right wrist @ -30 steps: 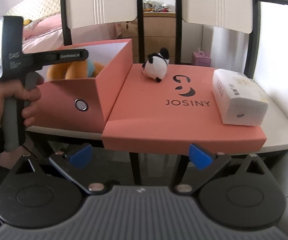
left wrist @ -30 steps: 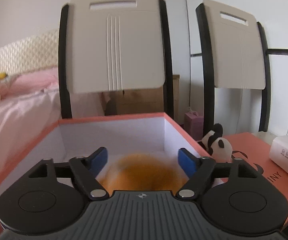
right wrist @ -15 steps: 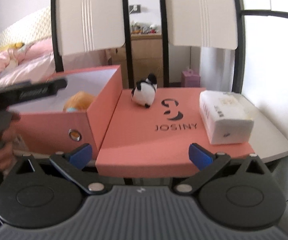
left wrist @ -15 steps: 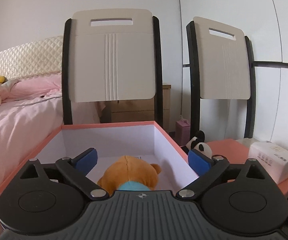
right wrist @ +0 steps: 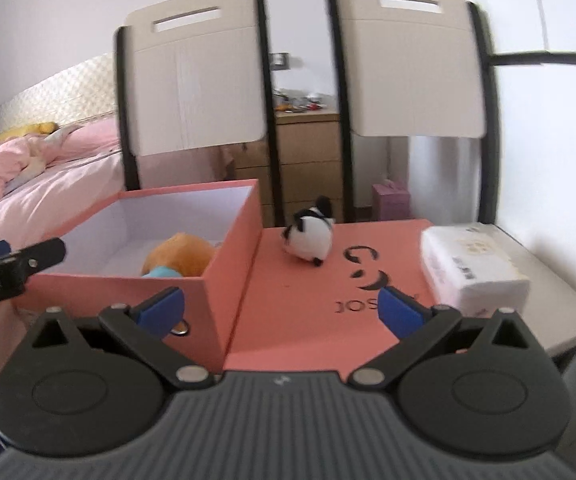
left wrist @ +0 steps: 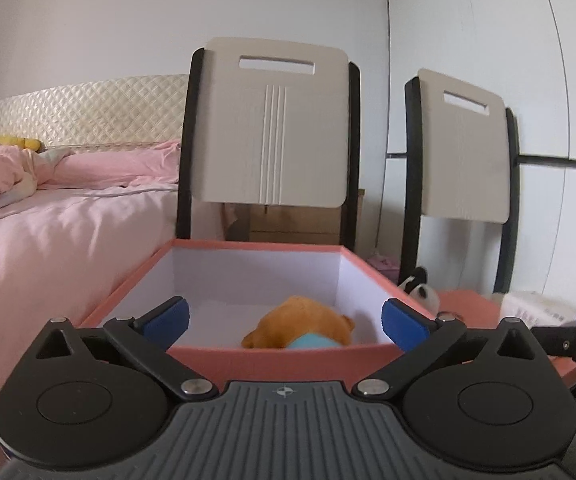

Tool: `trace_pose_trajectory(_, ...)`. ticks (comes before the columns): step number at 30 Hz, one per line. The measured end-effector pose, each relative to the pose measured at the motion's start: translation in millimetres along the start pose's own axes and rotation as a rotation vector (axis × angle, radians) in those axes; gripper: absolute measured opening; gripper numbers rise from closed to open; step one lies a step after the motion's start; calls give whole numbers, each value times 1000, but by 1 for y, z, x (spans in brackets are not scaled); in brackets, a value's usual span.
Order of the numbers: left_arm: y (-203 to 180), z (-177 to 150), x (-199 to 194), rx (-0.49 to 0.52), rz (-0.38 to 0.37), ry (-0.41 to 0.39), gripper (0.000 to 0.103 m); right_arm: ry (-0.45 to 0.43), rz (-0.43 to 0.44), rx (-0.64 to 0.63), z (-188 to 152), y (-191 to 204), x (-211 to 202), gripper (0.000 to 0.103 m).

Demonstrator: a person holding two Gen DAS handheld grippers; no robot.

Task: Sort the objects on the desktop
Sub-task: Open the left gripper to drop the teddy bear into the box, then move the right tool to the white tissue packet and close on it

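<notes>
An orange plush bear (left wrist: 300,324) lies inside the open pink box (left wrist: 255,245). My left gripper (left wrist: 283,320) hangs just in front of the box's near wall. Its jaws are opening wide, with nothing between the blue pads. In the right wrist view the bear (right wrist: 179,258) rests in the box (right wrist: 223,280), and the left gripper (right wrist: 15,268) pokes in from the left edge. A panda plush (right wrist: 310,238) lies on the pink lid (right wrist: 279,280) beside the box. My right gripper (right wrist: 282,308) stands open and empty over the lid's front edge.
A white tissue pack (right wrist: 472,264) sits on the lid's right end. Two chairs (right wrist: 195,80) stand behind the table, with a wooden dresser (right wrist: 308,148) between them. A bed with pink bedding (left wrist: 47,216) fills the left side.
My left gripper has pulled back out of the box and its jaws have spread, leaving the bear lying in the box. The right gripper's view has tipped upward.
</notes>
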State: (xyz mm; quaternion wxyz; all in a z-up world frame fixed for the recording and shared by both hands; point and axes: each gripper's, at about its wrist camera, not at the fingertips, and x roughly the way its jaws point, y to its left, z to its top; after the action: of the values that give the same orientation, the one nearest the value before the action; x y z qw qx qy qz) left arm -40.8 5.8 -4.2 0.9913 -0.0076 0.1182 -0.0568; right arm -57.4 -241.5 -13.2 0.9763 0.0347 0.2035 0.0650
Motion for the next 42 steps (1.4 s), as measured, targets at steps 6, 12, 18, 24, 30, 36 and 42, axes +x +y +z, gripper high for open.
trace_pose_trajectory(6,6,0,4,-9,25,9,103,-81,28,-47,-2,14,6,103)
trace_pose_trajectory(12,9,-2,7,-26,29,25,103,-74,0,14,1,9,16,103)
trace_pose_trajectory(18,8,-5,6,-30,42,27,103,-50,-27,43,-2,12,22,103)
trace_pose_trajectory(24,3,-7,3,-30,31,23,103,-51,-3,46,-4,15,19,103)
trace_pose_trajectory(30,3,-6,1,-42,34,22,103,-77,27,67,4,6,10,103)
trace_pose_trajectory(36,2,-5,-1,-42,30,19,103,-155,3,43,23,-13,-4,103)
trace_pose_trajectory(42,-1,-6,0,-32,28,22,103,-217,-65,-29,40,-37,-1,103)
